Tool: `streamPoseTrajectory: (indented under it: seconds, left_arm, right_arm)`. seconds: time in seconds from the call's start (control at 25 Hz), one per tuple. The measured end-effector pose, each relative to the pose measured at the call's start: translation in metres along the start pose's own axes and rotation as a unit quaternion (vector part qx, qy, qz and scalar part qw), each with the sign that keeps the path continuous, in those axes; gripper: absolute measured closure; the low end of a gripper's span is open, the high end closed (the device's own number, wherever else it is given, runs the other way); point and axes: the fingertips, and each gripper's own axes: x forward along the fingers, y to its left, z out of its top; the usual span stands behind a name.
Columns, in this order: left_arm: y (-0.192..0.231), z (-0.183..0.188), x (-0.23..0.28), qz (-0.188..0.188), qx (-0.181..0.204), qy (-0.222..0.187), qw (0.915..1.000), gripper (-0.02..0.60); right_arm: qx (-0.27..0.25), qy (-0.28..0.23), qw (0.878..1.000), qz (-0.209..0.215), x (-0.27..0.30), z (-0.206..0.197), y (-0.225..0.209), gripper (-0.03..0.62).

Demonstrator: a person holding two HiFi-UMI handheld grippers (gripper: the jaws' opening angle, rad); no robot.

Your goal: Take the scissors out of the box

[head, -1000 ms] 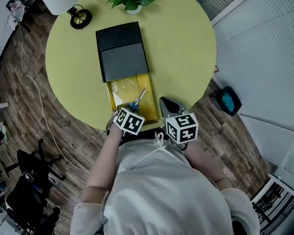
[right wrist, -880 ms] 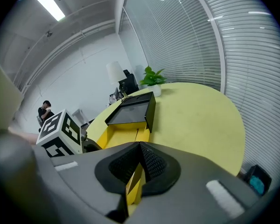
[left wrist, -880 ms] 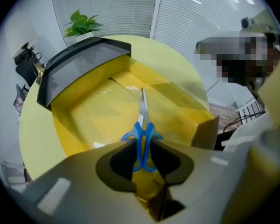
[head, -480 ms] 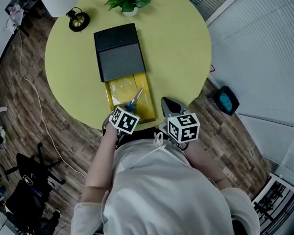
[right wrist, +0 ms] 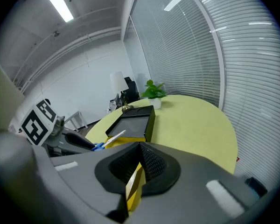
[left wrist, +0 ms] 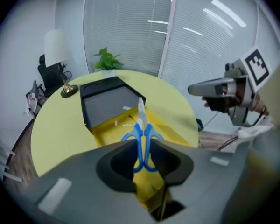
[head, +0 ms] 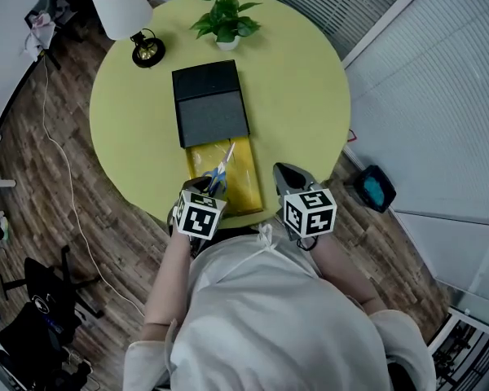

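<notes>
Holding scissors (left wrist: 140, 125) by blue handles in my left gripper (left wrist: 141, 149), jaws pinching them. Scissors up in air over open yellow box (head: 246, 191). Long way runs away from me, blade tips point at black cover (head: 212, 108). Right gripper (right wrist: 140, 147) beside box, jaws pressed together, nothing in them.

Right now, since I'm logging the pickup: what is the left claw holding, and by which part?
The left claw holds the scissors by their blue handle loops, blades pointing away from it.
</notes>
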Motion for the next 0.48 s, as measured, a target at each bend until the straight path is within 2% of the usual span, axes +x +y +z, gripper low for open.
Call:
streamPoseTrajectory:
  seconds: [0.12,0.28,0.4,0.48]
  left_arm:
    - [0.008,0.028,-0.025,0.017,-0.011,-0.061,0.9979,0.489]
    - [0.019,0.067,-0.06,0.045,-0.026,-0.144,0.9883,0.489]
    - [0.027,0.091,-0.09,0.067,-0.036,-0.206,0.9756,0.489]
    - [0.033,0.107,-0.111,0.085,-0.046,-0.252,0.9629,0.489]
  right_arm:
    - [-0.015,-0.009,1.0,0.008,0.0,0.012,0.009,0.594]
    - [-0.035,-0.03,0.999,0.02,-0.003,0.034,0.023,0.594]
    - [-0.05,-0.047,0.998,0.016,-0.009,0.05,0.029,0.594]
    - [-0.056,-0.062,0.996,0.016,-0.013,0.063,0.031,0.594]
